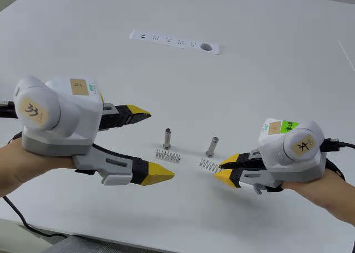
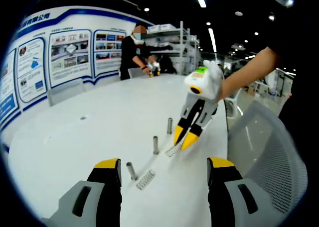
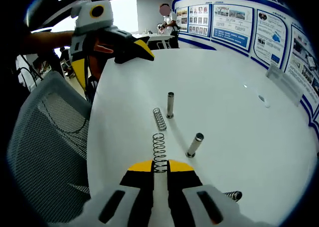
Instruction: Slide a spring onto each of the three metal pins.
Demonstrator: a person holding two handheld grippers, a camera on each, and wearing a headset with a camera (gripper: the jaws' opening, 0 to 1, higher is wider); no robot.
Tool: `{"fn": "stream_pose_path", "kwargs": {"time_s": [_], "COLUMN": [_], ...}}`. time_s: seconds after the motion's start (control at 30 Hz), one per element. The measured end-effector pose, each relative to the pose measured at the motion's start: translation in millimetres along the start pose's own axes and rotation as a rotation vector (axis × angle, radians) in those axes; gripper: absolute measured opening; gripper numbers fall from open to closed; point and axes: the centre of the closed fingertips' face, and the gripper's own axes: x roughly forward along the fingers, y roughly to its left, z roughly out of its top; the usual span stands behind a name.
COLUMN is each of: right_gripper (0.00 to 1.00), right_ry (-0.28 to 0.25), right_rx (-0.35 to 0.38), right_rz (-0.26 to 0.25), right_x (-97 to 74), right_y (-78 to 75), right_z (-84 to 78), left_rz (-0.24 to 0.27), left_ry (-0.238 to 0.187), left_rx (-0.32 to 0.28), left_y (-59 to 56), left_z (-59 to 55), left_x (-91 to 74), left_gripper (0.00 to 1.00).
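Left claw (image 1: 161, 145), jaws spread and empty, hovers over the worktop (image 1: 249, 86). Right claw (image 3: 159, 168) pinches one end of a spring (image 3: 159, 148) lying flat. Judged step: picking up this spring. Next move: lift it, align its bore with the pin (image 3: 194, 144) just beside it, slide it on. Second spring (image 3: 159, 118) and second pin (image 3: 170, 105) lie beyond it. Third pin (image 3: 234, 194), near its pinched end, is partly hidden; whether loaded, cannot tell.
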Motion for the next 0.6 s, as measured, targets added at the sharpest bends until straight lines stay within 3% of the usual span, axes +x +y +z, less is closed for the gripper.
{"fn": "stream_pose_path", "kwargs": {"time_s": [0.13, 0.37, 0.6], "right_gripper": [0.10, 0.10, 0.10], "right_ry": [-0.022, -0.064, -0.068], "right_rx": [-0.044, -0.116, -0.186], "right_rz": [0.021, 0.074, 0.098], "right_x": [-10.2, -23.1, -24.9], "right_y": [11.1, 35.8, 52.2], "right_z": [20.3, 52.1, 67.1], "left_rz": [-0.042, -0.088, -0.133], "left_ry": [0.012, 0.001, 0.004], "left_rx": [0.001, 0.034, 0.060], "left_y": [-7.5, -19.9, -32.4], "left_z": [-2.3, 4.7, 5.2], "left_x": [6.7, 12.1, 17.1], "left_gripper": [0.64, 0.53, 0.40]}}
